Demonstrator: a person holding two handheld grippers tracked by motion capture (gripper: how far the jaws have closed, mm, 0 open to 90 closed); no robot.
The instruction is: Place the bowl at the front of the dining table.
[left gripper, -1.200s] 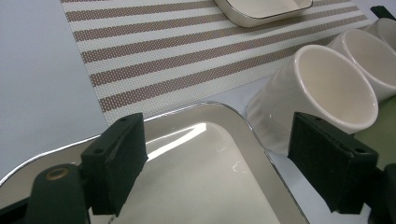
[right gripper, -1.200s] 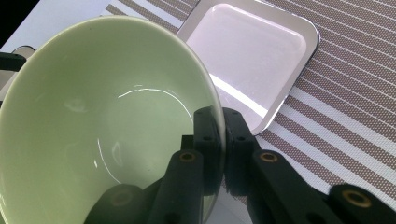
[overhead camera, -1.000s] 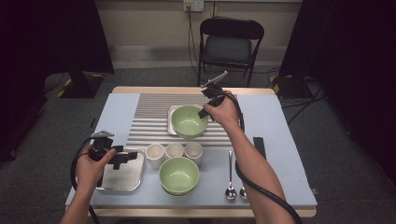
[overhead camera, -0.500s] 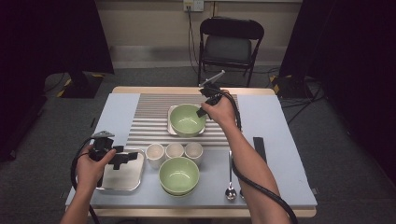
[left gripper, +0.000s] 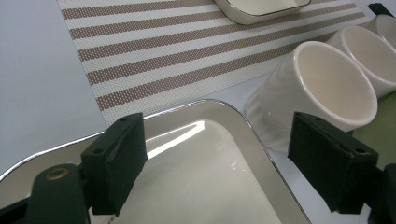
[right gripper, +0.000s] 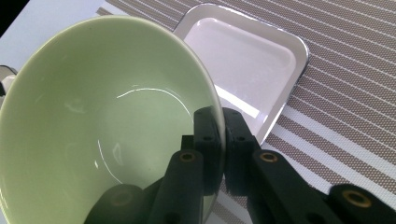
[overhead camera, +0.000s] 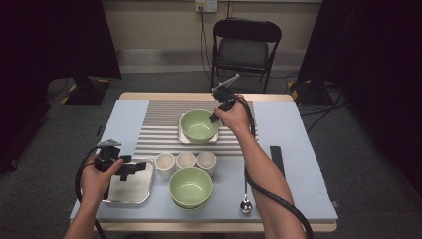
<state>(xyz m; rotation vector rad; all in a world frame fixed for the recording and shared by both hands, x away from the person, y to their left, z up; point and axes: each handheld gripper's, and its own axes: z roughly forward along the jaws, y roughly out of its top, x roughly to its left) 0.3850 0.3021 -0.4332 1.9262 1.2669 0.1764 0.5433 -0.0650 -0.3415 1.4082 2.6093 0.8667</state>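
The room is dim, with dark curtains to either side, a pale back wall with an outlet, grey carpet, and a black folding chair (overhead camera: pixel 246 47) standing beyond the far edge of the table (overhead camera: pixel 293 149). The table top is pale blue-grey, and the striped placemat (overhead camera: pixel 159 132) on its far middle serves as the landmark here.

On the placemat's right half lies a white square plate (right gripper: pixel 243 60), and above it the green bowl (overhead camera: pixel 199 125) is tipped up off the plate (its inside faces the right gripper view). The right gripper (overhead camera: pixel 215 117) has its jaws clamped tight on the bowl's rim at the side nearer the chair, one jaw inside, one outside.

Just in front of the placemat stand three white cups (overhead camera: pixel 185 161) in a row, and in front of them a second green bowl (overhead camera: pixel 191 186). At the placemat's near left corner sits a metal tray (overhead camera: pixel 130 191); the left gripper (overhead camera: pixel 135 168) hovers over it, jaws spread wide and holding nothing. A spoon (overhead camera: pixel 245 199) lies right of the near bowl.
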